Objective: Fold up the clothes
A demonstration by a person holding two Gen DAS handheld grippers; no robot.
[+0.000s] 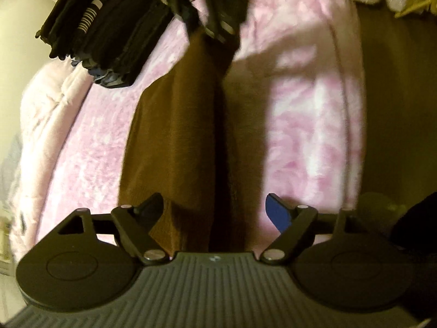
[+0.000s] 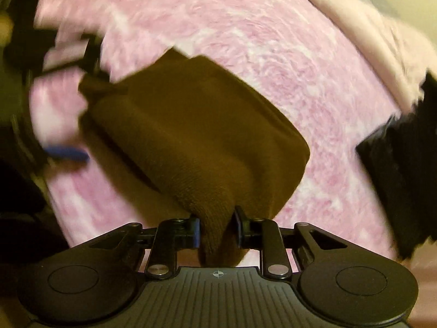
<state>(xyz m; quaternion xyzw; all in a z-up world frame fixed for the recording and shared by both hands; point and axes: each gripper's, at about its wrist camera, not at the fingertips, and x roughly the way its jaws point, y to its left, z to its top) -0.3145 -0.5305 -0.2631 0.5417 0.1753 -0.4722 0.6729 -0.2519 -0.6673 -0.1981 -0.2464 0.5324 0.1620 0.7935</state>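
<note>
The right gripper [image 2: 217, 229] is clamped on a bunched fold of the brown knitted garment [image 2: 196, 125], which hangs folded above the fluffy pink blanket on the bed [image 2: 273, 63]. The left gripper [image 1: 214, 209] has its fingers spread apart, holding nothing, with the brown garment [image 1: 174, 142] stretching ahead between them. A stack of folded dark clothes with striped trim [image 1: 109, 32] lies near the blanket's far left edge.

So my bed's got this fuzzy pink blanket [image 1: 308, 125] on it, with the brown knit garment [image 1: 174, 142] spread across it and a stack of folded dark clothes [image 1: 109, 27] nearby.
</note>
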